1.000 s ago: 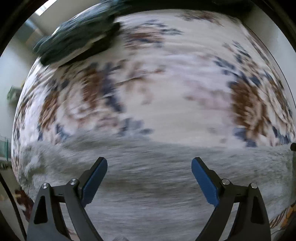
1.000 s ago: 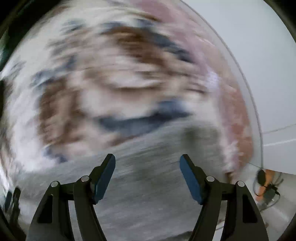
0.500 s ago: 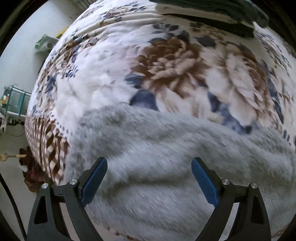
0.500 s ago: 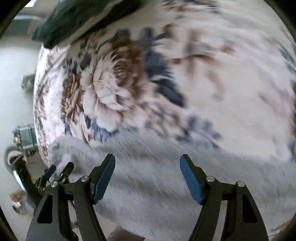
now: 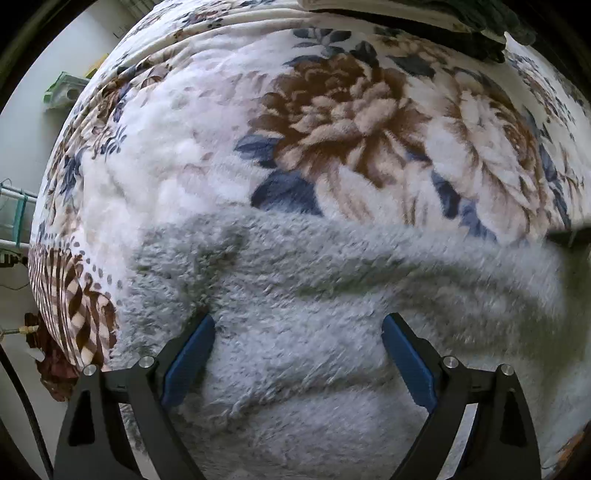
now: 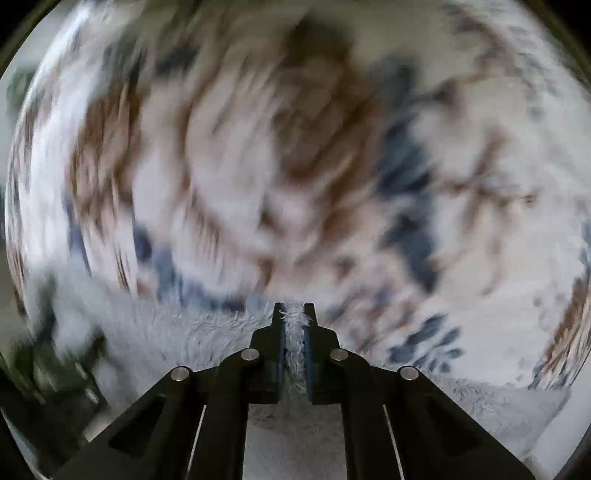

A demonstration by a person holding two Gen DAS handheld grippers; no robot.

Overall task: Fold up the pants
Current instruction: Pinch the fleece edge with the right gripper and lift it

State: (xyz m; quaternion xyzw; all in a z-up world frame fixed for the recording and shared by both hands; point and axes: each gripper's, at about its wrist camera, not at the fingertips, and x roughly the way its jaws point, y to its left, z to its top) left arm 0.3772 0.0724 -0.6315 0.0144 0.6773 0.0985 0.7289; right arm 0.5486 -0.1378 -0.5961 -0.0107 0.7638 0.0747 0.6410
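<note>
Fluffy grey pants (image 5: 314, 295) lie across the near part of a flowered blanket (image 5: 332, 129) on a bed. My left gripper (image 5: 297, 332) points straight down over the grey fleece, its blue pads wide apart and nothing pressed between them. In the right wrist view the picture is smeared, but my right gripper (image 6: 294, 314) is clear: its jaws have closed on a tuft of the grey pants (image 6: 207, 339), with fleece squeezed between the pads.
Dark green folded clothing (image 5: 461, 22) sits at the far edge of the blanket. The bed's left edge drops to the floor, where a green crate (image 5: 62, 92) and a pale blue rack (image 5: 16, 218) stand.
The right gripper went from wide open to shut on the grey fleece while swinging and rolling. The left gripper slid across the blanket to the pants' left end, then nearly stopped.
</note>
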